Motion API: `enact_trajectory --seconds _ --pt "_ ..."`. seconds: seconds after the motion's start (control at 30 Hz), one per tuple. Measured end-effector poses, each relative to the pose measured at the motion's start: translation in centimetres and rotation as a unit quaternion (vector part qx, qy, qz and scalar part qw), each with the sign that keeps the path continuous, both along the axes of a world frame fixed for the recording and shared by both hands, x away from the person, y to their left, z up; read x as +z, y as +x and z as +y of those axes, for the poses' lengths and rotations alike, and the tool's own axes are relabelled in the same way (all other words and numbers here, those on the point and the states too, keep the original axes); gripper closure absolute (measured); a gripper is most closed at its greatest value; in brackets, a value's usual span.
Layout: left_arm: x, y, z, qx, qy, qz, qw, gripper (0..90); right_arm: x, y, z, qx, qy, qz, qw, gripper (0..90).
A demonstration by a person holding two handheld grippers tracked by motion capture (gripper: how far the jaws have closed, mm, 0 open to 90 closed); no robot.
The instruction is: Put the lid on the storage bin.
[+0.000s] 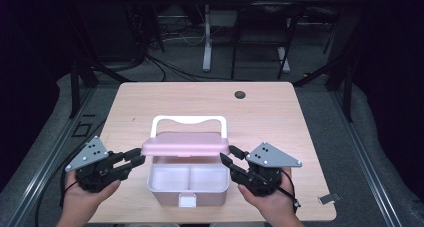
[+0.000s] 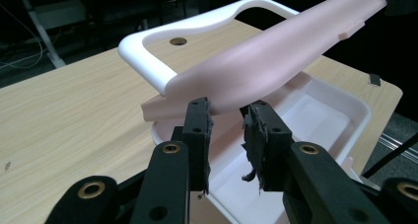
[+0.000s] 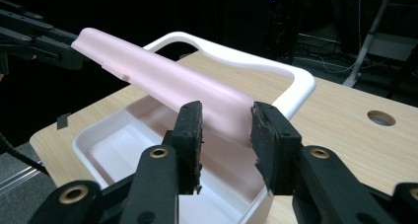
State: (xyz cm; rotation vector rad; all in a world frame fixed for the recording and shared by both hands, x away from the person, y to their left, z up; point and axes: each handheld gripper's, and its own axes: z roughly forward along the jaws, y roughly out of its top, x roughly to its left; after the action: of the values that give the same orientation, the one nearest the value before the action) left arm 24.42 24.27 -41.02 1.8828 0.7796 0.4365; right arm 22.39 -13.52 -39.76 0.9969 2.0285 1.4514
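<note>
- Lid (image 1: 185,145) half-open, hovering between both claws over pink box (image 1: 189,183); closing or lifting off is pending.
- Left claw (image 1: 134,161) is pinching lid's left end; right claw (image 1: 231,158) is pinching right end.
- White handle (image 1: 189,121) is lying beyond claws.
- Wooden table (image 1: 260,117) is carrying box; dark room, cables behind.

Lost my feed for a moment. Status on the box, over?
Both grippers, left and right, at the pink lid's ends, grip unconfirmed. Lid half open over the box. Handle folded back. Nothing in the way.
</note>
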Motion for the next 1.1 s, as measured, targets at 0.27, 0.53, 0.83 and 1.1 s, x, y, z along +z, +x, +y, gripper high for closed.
enact_trajectory --seconds 0.27,0.53,0.83,1.1 --pt "-1.3 -0.8 0.1 -0.002 0.001 0.008 1.0 71.3 -0.5 -0.6 -0.2 0.004 0.005 0.01 0.9999 64.9" --pt "-2.6 -1.6 0.2 -0.017 0.021 0.026 0.9993 68.2 -0.7 -0.4 -0.4 0.002 0.001 0.015 0.9999 65.1" --pt "-3.0 -2.5 0.7 -0.027 0.034 0.037 0.9984 60.3 -0.6 -0.2 -0.5 -0.004 0.003 0.016 0.9999 65.1" --pt "-2.5 -2.4 1.3 -0.017 0.019 0.03 0.9992 58.0 -0.5 0.0 -0.5 -0.002 0.005 0.017 0.9998 65.1"
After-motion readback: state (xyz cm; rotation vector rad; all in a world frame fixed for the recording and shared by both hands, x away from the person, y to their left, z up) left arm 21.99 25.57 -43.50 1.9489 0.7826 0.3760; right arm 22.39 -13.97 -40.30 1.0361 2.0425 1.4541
